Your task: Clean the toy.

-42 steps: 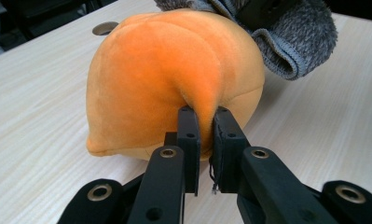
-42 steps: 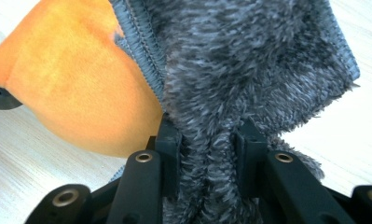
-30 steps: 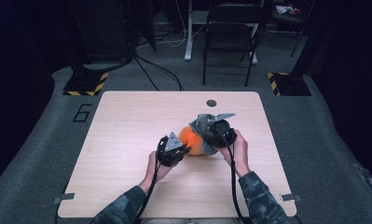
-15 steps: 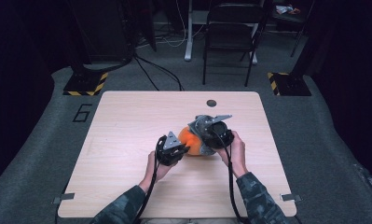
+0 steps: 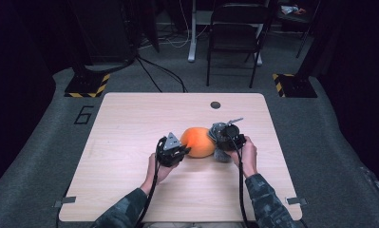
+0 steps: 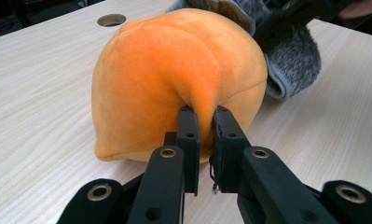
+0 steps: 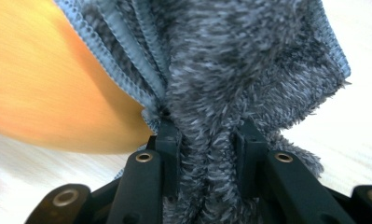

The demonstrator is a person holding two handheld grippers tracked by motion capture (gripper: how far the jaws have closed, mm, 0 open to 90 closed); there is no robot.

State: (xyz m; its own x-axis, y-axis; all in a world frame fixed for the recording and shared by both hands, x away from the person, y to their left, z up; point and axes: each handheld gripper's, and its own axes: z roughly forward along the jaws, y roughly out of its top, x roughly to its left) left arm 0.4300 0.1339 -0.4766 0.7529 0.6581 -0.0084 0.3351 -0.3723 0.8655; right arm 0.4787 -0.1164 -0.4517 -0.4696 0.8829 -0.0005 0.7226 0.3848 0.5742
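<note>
High view: the orange plush ball [image 5: 197, 141] sits mid-table [image 5: 130, 114], the left gripper [image 5: 176, 152] and the right gripper [image 5: 223, 140] flanking it. Left gripper view: the fingers [image 6: 188, 135] pinch only a thin fold of orange plush, which could slip free under a tug. Right gripper view: the fingers [image 7: 167, 140] clamp a bunched grey fuzzy cloth [image 7: 249, 60] against the ball, and pulling might roll it away.

The plush ball [image 5: 197, 142] is sitting on the table [image 5: 130, 118], near its middle. The left gripper [image 5: 174, 151] is lying at its left, the fuzzy cloth [image 5: 219, 135] and right gripper [image 5: 230, 135] touching its right side.
</note>
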